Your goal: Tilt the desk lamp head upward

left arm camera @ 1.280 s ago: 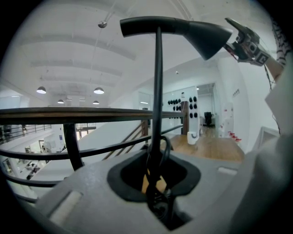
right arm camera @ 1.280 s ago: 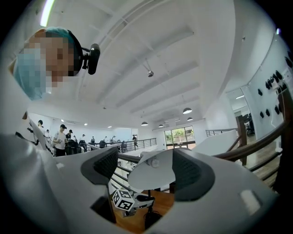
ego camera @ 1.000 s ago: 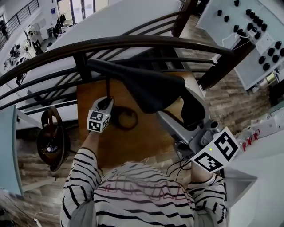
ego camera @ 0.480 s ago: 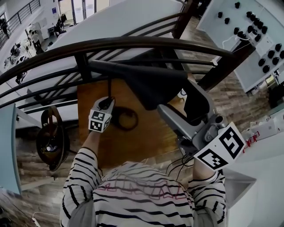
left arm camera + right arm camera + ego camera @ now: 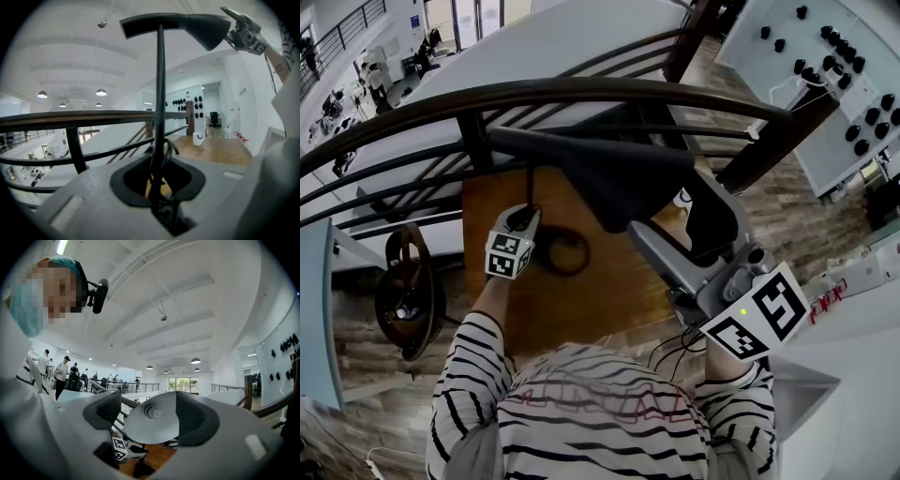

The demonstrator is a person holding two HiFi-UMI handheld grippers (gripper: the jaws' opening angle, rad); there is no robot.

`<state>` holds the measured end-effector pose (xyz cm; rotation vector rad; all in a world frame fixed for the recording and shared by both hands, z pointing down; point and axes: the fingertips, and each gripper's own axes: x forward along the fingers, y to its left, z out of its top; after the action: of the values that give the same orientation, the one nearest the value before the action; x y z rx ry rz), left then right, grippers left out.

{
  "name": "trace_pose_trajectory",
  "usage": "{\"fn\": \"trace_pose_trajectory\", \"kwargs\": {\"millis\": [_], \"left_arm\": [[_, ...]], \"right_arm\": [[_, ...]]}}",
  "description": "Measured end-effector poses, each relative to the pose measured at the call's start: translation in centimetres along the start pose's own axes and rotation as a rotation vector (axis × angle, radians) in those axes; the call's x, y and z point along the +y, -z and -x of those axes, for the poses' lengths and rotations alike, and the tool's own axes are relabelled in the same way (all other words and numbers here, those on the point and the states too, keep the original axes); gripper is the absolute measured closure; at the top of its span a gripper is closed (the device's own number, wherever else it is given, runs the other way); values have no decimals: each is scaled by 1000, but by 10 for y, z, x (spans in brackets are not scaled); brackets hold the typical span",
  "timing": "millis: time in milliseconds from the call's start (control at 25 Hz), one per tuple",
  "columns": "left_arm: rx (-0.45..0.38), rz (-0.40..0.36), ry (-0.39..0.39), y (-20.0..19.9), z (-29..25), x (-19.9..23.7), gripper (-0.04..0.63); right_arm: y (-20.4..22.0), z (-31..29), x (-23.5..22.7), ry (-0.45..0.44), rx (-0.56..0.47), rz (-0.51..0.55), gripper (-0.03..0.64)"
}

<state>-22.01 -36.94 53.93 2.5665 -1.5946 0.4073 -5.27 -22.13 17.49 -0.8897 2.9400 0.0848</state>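
Now the desk lamp head, a dark cone with a pale inside and a small bulb, sits high above a wooden table at the end of a thin horizontal arm. The right gripper is clenched on it: in the right gripper view the shade fills the space between the two ribbed pads, with its rim against them on either side. That view looks up into the open mouth of the shade. In the head view this gripper reaches in from the lower right, its marker cube just above the person's striped sleeve. The arm joins a slim upright pole, and the left gripper is closed around that pole low down, with a dark cable bunched in the same gap. The pole drops to a round dark base on the table, just beside the left gripper's own marker cube. A white cup stands farther back on the tabletop, well apart from the lamp. Beyond the table's far edge runs a dark curved railing with slanted bars beneath it. At the upper right of the head view, a white wall panel carries rows of small black knobs. Several people stand far off in the right gripper view.
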Motion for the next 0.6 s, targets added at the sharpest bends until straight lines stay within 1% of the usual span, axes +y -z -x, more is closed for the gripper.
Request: {"fn": "trace_pose_trajectory", "kwargs": {"millis": [280,440,600], "left_arm": [[0,24,-18,2,4,4,526],[-1,45,-49,1,4,2,525],[-28,68,-78,-5,6,-2,513]], "right_arm": [[19,6,6,-9,7,-44,230],[34,16,4,-11,21,-74,230],[56,20,2,-21,53,-85,230]]}}
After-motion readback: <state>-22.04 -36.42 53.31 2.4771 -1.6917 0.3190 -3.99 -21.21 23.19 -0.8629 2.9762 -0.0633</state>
